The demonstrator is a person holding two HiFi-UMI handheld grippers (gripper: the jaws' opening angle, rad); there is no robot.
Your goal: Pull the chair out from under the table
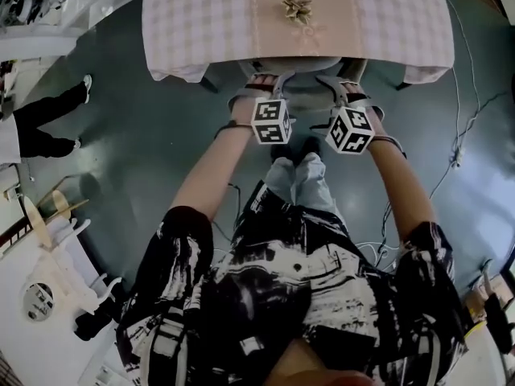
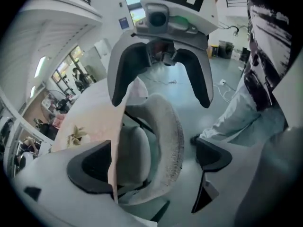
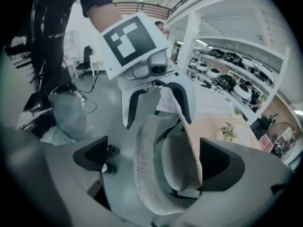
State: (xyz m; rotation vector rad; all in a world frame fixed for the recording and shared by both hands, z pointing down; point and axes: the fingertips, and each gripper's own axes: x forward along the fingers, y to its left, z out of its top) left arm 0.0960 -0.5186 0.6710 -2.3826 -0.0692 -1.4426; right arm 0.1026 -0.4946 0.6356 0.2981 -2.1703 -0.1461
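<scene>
the chair sits tucked under the surface at upper centre of the head view. left gripper and right gripper both gape, straddling its backrest. best to clench both evenly, clear of the tablecloth, then draw straight back.

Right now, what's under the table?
The grey chair is tucked there: its seat sits under the table edge behind the hanging tablecloth, its curved backrest sticking out. Its legs and anything deeper under are covered by the cloth.
</scene>
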